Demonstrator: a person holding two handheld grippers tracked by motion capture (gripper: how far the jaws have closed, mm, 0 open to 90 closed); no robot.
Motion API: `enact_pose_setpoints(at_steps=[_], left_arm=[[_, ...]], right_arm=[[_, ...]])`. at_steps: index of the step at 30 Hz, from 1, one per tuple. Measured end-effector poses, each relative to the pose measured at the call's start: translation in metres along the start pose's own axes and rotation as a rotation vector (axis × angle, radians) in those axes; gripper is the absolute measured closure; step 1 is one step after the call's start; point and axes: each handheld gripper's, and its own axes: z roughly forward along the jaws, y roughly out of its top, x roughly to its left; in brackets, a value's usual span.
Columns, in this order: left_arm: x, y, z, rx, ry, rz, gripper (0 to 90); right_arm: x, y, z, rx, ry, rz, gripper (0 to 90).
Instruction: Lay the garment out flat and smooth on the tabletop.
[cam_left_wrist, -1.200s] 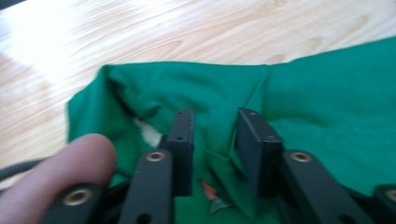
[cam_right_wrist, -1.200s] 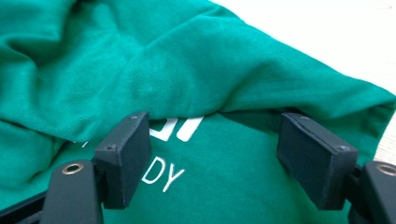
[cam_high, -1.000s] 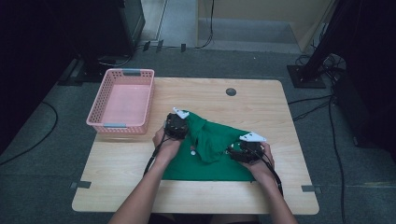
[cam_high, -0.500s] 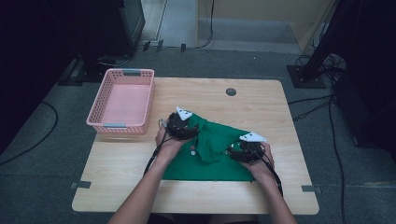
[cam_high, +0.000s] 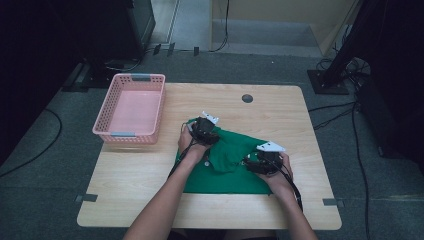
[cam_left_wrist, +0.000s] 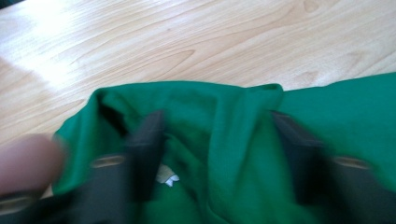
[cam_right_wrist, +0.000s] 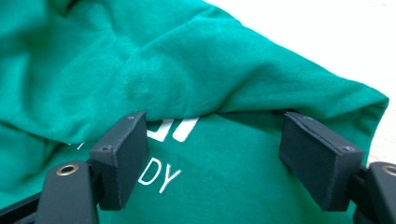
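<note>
Green shirt (cam_high: 227, 167) lies on the worktop (cam_high: 280, 115), spread toward the near edge, roughly at 6 o'clock from the dark round cap (cam_high: 247, 98) set in the wood. Its far part is bunched and folded over itself; the near part lies flat. White lettering shows on the flat layer in the right gripper view, partly hidden under the fold. A small white tag sits inside the collar area in the left gripper view.

My left tool (cam_high: 204, 131) sits at the shirt's far left corner, about 10 o'clock from the cloth's middle. Its jaws have just been closing. In the left gripper view they stand apart with the rumpled collar fabric (cam_left_wrist: 219, 135) between them, both blurred; I cannot tell whether the pads press on the cloth. Bare wood lies beyond the cloth's edge there.

My right tool (cam_high: 257, 162) rests on the shirt's right side, about 3 o'clock from the cloth's middle. In the right gripper view its jaws stand wide apart, with a raised fold of the shirt (cam_right_wrist: 243, 88) just beyond and between the pads (cam_right_wrist: 122, 154). The pads do not press on it; this tool is open.

Pink basket (cam_high: 131, 82) stands at the worktop's far left, at about 10 o'clock from the shirt, well apart from the cloth and from both tools.
</note>
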Motion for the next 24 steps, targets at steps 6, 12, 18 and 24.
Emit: enact_pose_setpoints(at_steps=[6,12,18,24], left_arm=[[0.018,-0.008,-0.015,-0.058,-0.073,-0.093,85.8],[0.052,-0.02,-0.036,-0.092,-0.102,-0.207,88.0],[0.079,-0.044,-0.052,-0.115,-0.189,-0.353,87.6],[0.085,-0.048,-0.053,-0.139,-0.233,-0.418,86.4]], right_arm=[[0.0,0.0,0.0,0.0,-0.004,0.001,22.9],[-0.001,0.0,0.0,0.001,-0.01,0.007,22.9],[-0.001,0.0,0.0,0.0,-0.009,0.004,23.5],[-0.001,0.0,0.0,0.0,-0.009,0.004,23.4]])
